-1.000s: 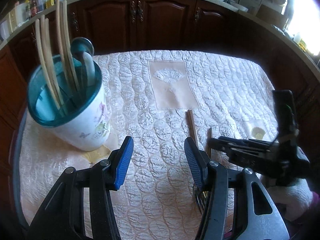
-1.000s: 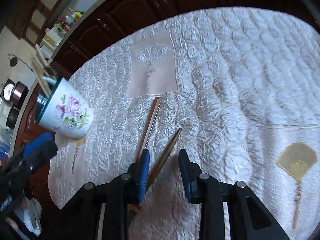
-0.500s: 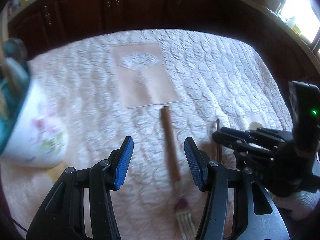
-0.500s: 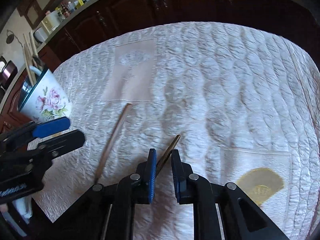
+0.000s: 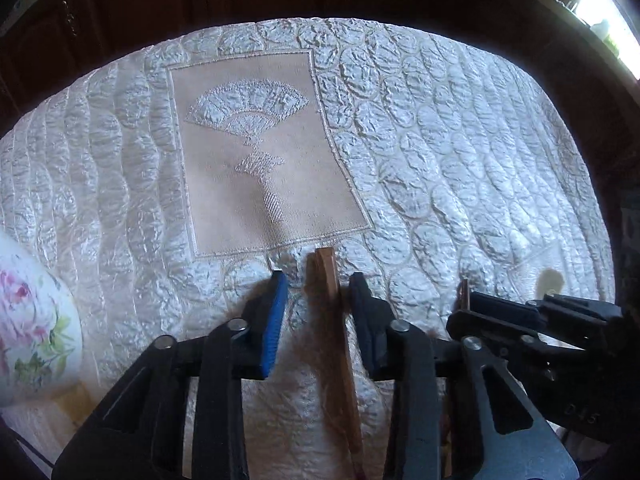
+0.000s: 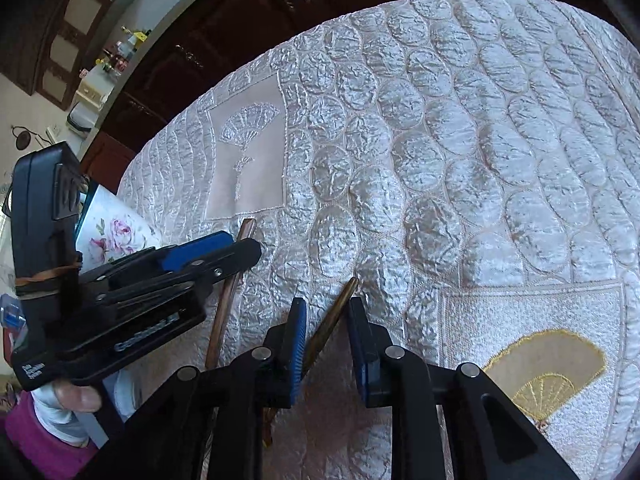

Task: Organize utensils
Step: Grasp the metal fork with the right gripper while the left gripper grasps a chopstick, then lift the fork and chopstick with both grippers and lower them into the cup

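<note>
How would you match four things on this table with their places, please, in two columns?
1. wooden handle
2. brass handle
3. floral cup
4. gold fan embroidery

A. right of the right gripper
B. between the fingers of the left gripper
C. left of the left gripper
D. between the right gripper's fingers

Pairs: 1-B, 2-D, 3-C, 4-A
</note>
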Demonstrator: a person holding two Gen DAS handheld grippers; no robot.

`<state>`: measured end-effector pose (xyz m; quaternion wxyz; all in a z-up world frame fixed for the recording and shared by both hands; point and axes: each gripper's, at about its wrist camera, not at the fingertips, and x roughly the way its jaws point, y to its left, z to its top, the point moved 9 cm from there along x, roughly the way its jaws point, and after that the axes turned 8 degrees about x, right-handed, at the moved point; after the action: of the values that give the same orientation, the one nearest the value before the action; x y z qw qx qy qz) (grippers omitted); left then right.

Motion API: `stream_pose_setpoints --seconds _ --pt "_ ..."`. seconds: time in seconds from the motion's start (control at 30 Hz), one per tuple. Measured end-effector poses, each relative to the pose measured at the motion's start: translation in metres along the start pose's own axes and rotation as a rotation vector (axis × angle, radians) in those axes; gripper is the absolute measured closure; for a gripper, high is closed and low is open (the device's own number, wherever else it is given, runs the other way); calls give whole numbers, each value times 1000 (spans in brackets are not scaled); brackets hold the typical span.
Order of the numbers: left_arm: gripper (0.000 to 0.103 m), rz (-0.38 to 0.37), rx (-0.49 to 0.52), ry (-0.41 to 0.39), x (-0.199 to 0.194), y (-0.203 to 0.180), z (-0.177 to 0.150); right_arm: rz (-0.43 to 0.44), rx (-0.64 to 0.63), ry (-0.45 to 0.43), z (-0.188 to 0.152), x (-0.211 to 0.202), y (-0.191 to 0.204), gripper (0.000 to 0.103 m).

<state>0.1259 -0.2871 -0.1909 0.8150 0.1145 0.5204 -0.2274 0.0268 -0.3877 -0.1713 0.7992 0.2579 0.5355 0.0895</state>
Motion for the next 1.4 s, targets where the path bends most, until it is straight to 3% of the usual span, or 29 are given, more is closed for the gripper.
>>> stream_pose_setpoints --seconds 0.1,0.23,0.47,0.8,1.4 --pt "91 -5 9 -9 2 -1 0 -32 -47 -18 -1 6 7 88" --pt "92 -32 -11 -32 -13 6 -10 4 -60 -47 -1 1 25 91" --pt "93 -63 -58 -136 -73 25 -17 70 -124 -94 2 -32 60 96" --pt "92 -97 -69 -253 -150 37 -44 70 -253 -128 -18 -59 104 97" --pt "94 -27 -105 -367 -230 72 -68 106 -374 -208 -12 -90 172 97"
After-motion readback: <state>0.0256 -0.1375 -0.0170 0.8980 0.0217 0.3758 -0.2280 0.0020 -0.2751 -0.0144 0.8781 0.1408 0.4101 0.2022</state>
